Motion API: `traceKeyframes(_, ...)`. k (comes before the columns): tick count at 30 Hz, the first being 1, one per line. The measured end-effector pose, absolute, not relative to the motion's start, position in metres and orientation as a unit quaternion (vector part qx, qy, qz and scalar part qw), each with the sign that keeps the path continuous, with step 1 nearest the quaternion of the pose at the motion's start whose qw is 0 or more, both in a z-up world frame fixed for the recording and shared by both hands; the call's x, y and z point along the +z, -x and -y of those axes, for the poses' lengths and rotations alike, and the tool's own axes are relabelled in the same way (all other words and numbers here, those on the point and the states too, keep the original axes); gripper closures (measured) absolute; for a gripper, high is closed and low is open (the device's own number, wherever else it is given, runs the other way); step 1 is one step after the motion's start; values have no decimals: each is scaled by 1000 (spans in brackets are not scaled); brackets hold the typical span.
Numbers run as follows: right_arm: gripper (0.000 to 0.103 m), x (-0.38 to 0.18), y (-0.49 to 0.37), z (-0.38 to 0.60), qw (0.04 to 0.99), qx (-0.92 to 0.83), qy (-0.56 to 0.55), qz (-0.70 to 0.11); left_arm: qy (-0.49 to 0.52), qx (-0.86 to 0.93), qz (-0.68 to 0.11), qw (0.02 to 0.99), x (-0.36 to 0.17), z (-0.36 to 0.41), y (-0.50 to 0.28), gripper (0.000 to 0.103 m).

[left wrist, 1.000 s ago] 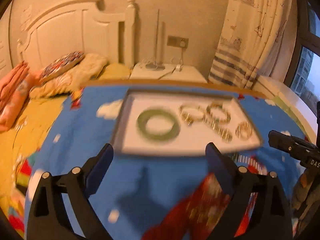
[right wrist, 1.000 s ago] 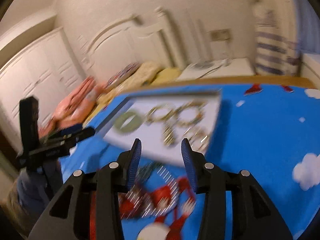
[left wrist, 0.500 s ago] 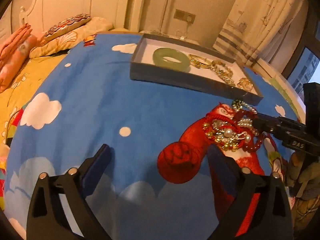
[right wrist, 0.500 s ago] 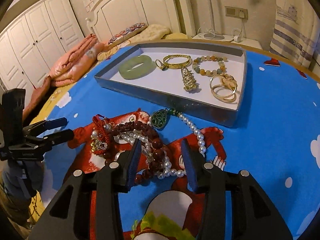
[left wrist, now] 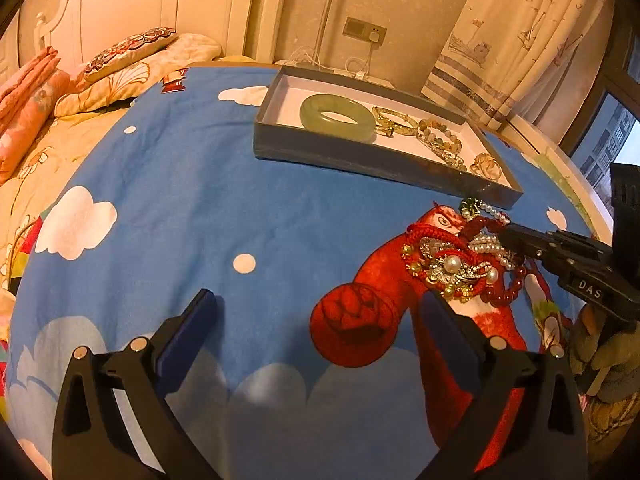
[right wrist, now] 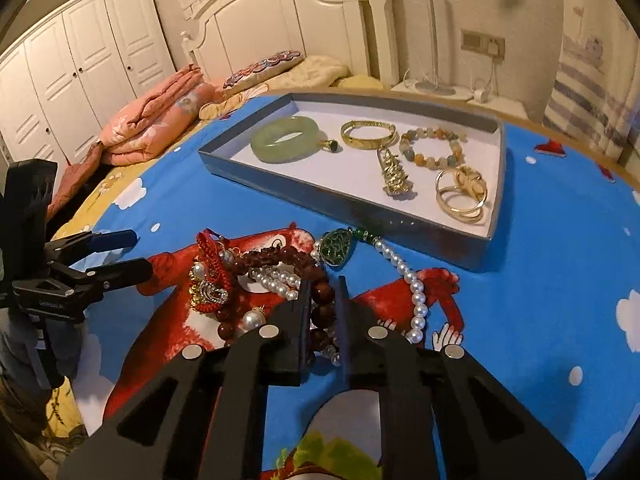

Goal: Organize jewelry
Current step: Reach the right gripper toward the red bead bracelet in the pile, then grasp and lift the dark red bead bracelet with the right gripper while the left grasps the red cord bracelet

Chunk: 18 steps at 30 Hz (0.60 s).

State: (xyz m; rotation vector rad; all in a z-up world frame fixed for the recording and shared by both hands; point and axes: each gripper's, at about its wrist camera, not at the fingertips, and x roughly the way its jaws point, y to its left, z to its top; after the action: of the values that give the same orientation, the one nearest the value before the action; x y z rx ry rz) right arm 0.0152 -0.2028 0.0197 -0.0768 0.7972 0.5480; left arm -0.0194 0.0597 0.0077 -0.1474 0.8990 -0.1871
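A tangled jewelry pile (left wrist: 452, 264) lies on the blue cartoon cloth in front of a grey tray (right wrist: 344, 204). My right gripper (right wrist: 323, 280) is shut on the dark red bead bracelet (right wrist: 288, 254) in that pile; a pearl necklace (right wrist: 416, 296) with a green pendant (right wrist: 338, 246) trails beside it. In the tray rest a jade bangle (right wrist: 286, 140), a gold bangle (right wrist: 368, 134), a stone bead bracelet (right wrist: 432, 148) and gold rings (right wrist: 462, 192). My left gripper (left wrist: 316, 300) hangs open over bare cloth, left of the pile. The right gripper (left wrist: 504, 236) pokes into the pile from the right.
A bed with pillows (left wrist: 128, 52) and a folded orange blanket (right wrist: 152, 120) lies beyond the table's left edge. White wardrobe doors (right wrist: 72, 92) stand behind it. A curtain (left wrist: 512, 40) and a nightstand with cables (right wrist: 440, 90) are at the back right.
Both grippers came down closer to the cloth and the pile. The right jaws closed from partly open onto the dark red beads. The left jaws stayed wide.
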Motion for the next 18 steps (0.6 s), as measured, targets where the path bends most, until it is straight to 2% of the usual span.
traceKeyframes(12,90,61,14,257,906,304,-93,-279,61,-86,-436,894,6,-57,19,2)
traceKeyframes(18,90,57,17,274,897,317,-137,-275,43,-81,-441,893,5,-52,19,2)
